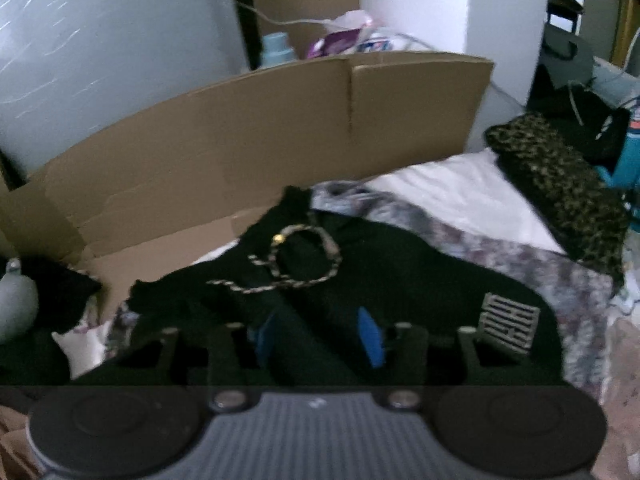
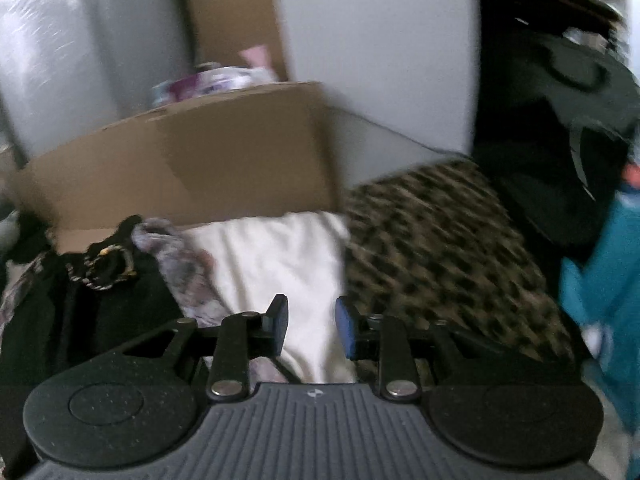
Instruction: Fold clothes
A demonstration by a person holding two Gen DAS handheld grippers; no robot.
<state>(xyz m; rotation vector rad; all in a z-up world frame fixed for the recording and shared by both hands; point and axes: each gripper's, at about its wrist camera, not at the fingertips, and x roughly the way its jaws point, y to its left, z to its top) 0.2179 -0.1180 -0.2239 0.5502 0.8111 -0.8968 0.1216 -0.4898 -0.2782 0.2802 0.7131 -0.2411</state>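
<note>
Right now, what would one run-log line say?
left gripper: open over black drawstring garment | right gripper: open, empty, over white cloth

black hoodie (image 1: 400, 280), leopard-print blanket (image 2: 440, 240), white sheet (image 2: 280, 256)

Left gripper (image 1: 316, 336) and right gripper (image 2: 312, 326) both angle downward, jaws parted, empty.

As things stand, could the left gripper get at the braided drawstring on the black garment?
Probably yes. The left gripper hangs open over the black garment, nothing between its blue pads, and the braided drawstring lies looped on top of the fabric just ahead, uncovered. The frame is blurred, so fine clearance is unclear.
</note>
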